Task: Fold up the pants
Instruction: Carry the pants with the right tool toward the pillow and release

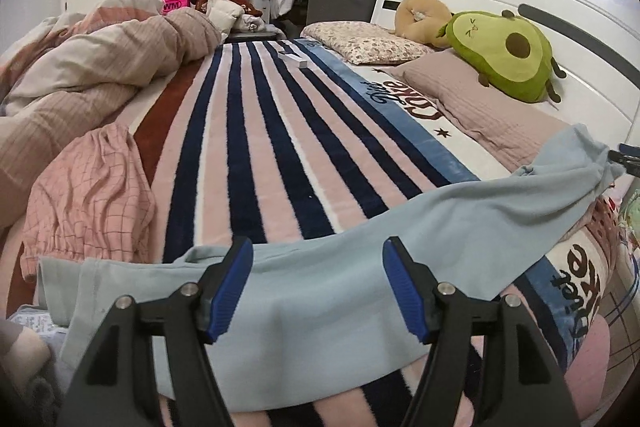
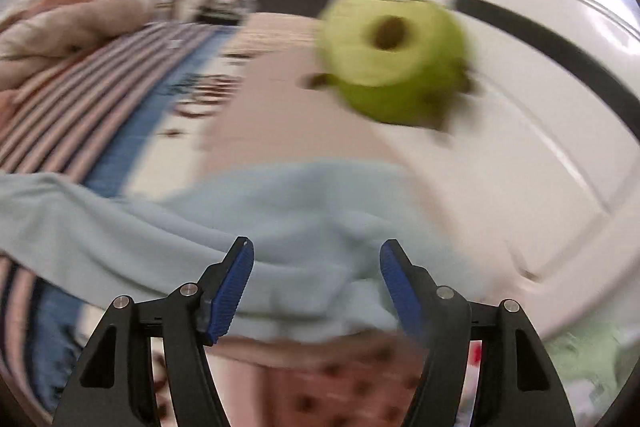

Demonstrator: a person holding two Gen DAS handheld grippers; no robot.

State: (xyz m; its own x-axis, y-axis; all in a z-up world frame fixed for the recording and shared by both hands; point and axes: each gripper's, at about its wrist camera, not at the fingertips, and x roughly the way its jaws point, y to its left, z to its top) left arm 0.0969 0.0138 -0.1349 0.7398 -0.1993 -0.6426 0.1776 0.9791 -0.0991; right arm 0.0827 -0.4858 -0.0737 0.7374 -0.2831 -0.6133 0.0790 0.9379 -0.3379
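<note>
While the light blue pants [image 1: 320,279] are lying across the striped blanket [image 1: 260,147], both grippers are hovering with jaws apart. Judging by this, the left gripper [image 1: 318,287] and right gripper [image 2: 316,287] are lining up grasps; closing on fabric edges comes next
</note>
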